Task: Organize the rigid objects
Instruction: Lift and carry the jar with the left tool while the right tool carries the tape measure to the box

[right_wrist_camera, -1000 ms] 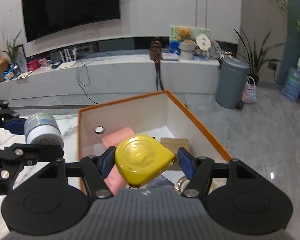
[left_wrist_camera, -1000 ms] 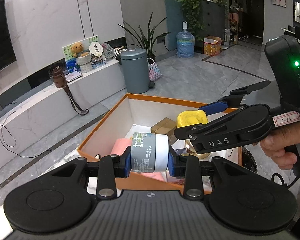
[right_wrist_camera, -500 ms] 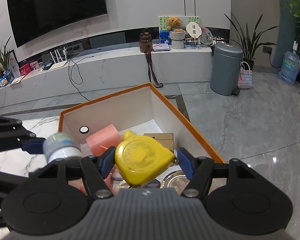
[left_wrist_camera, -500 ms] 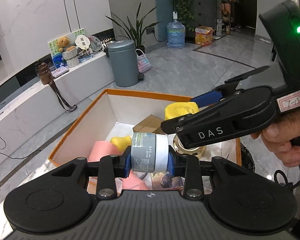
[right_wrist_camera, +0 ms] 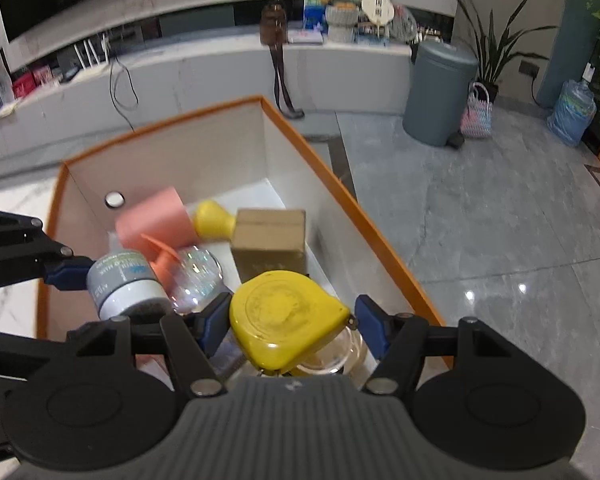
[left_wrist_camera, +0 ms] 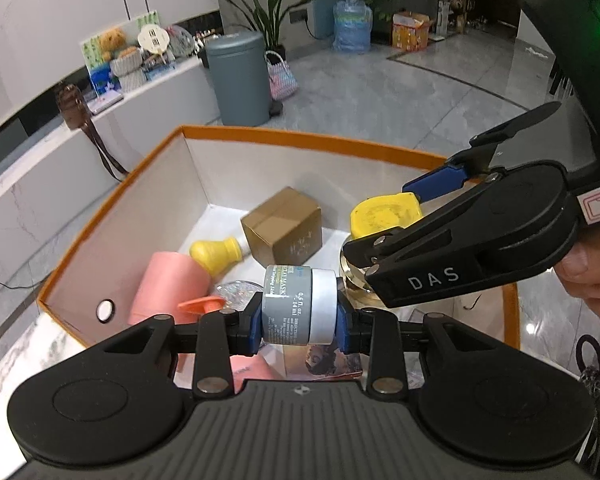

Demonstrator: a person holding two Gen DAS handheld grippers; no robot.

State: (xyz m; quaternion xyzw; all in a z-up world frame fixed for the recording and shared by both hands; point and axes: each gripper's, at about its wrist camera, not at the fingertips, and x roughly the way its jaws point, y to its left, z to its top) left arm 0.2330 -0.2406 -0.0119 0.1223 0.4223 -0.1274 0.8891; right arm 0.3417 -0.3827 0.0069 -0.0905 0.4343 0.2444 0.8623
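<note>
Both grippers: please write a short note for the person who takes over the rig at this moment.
Left gripper: shut on the jar, held sideways over the box.
Right gripper: the tape measure sits between its fingers over the box, but a gap shows at the right finger, so the grip may be opening.
In the box already: pink cylinder, yellow bulb, brown carton, a glass piece, a booklet.
Done: both items carried over the box.
Left: lower and release the jar and the tape measure into free spots, then pull both grippers out.
</note>
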